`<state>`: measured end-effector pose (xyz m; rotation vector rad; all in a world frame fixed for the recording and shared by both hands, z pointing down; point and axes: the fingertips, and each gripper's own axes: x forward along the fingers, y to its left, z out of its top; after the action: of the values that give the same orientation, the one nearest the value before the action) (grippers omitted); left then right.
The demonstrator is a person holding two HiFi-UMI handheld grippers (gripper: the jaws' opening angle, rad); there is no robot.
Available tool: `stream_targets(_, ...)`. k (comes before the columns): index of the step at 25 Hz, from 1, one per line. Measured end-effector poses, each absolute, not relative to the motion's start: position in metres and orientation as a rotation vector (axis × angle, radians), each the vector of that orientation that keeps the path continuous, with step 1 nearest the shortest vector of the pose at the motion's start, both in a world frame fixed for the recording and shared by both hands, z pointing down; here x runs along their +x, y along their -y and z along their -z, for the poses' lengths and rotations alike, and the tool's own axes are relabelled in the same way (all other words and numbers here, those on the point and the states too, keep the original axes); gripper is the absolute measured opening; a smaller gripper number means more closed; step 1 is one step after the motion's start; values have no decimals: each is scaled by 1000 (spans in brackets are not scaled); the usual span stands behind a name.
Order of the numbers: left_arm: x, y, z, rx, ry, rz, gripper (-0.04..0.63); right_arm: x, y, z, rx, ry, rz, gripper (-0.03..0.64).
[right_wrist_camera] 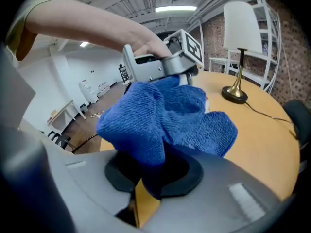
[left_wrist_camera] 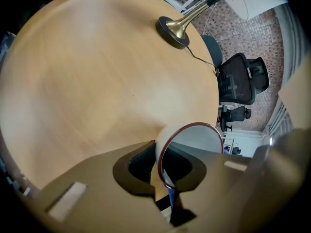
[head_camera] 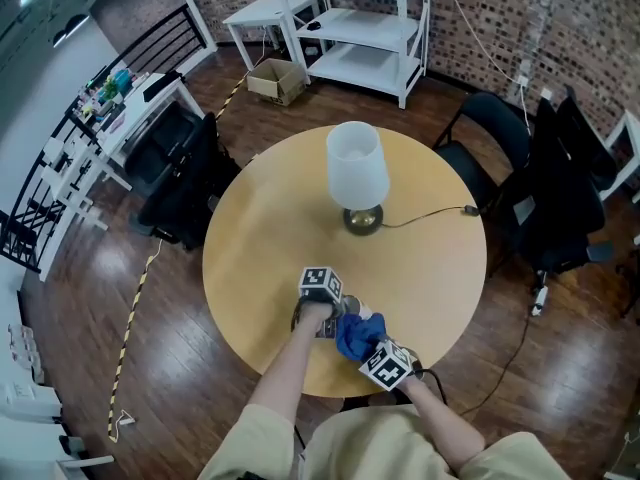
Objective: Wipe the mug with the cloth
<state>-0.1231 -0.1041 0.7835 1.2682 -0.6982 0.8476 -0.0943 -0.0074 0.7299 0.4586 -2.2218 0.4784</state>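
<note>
A white mug (left_wrist_camera: 192, 141) with a dark red rim is held tilted above the round wooden table (head_camera: 270, 238), near its front edge. My left gripper (left_wrist_camera: 163, 168) is shut on the mug's wall at the rim. In the head view the left gripper (head_camera: 322, 293) sits just left of the mug (head_camera: 351, 306), which is mostly hidden. My right gripper (right_wrist_camera: 153, 173) is shut on a bunched blue cloth (right_wrist_camera: 167, 115). The cloth (head_camera: 358, 335) lies against the mug's right side, between the two grippers, with the right gripper (head_camera: 387, 362) behind it.
A lamp with a white shade (head_camera: 357, 166) and brass base (head_camera: 362, 219) stands mid-table, its cord (head_camera: 430, 214) running off to the right. Black office chairs (head_camera: 555, 193) stand right of the table. White shelving (head_camera: 350, 28) and a cardboard box (head_camera: 277, 79) are at the back.
</note>
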Motion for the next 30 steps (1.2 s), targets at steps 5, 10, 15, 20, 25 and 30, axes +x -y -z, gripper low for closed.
stream_targets(5,-124,104,-785,1278,682,-860,28,-83,12,-752,474,2150,-475,71)
stream_targets(10,-122,102,-785,1305,648,-879,36,-79,19,-771,407,2061,-317,72)
stream_targets(15,-120,102,-784,1364,617,-925,38,-62,23,-792,303,1954,-167,72)
stream_targets(20,-122,103,-782,1436,589,-1005,38,-63,23,-795,134,1923,-30,72)
stream_targets(25,-117,110,-776,1533,549,-1049,37,-58,35,-795,59,1916,38,72)
stream_targets(30,-119,115,-767,1575,534,-1097,26,-52,52,-794,160,1947,-1,72)
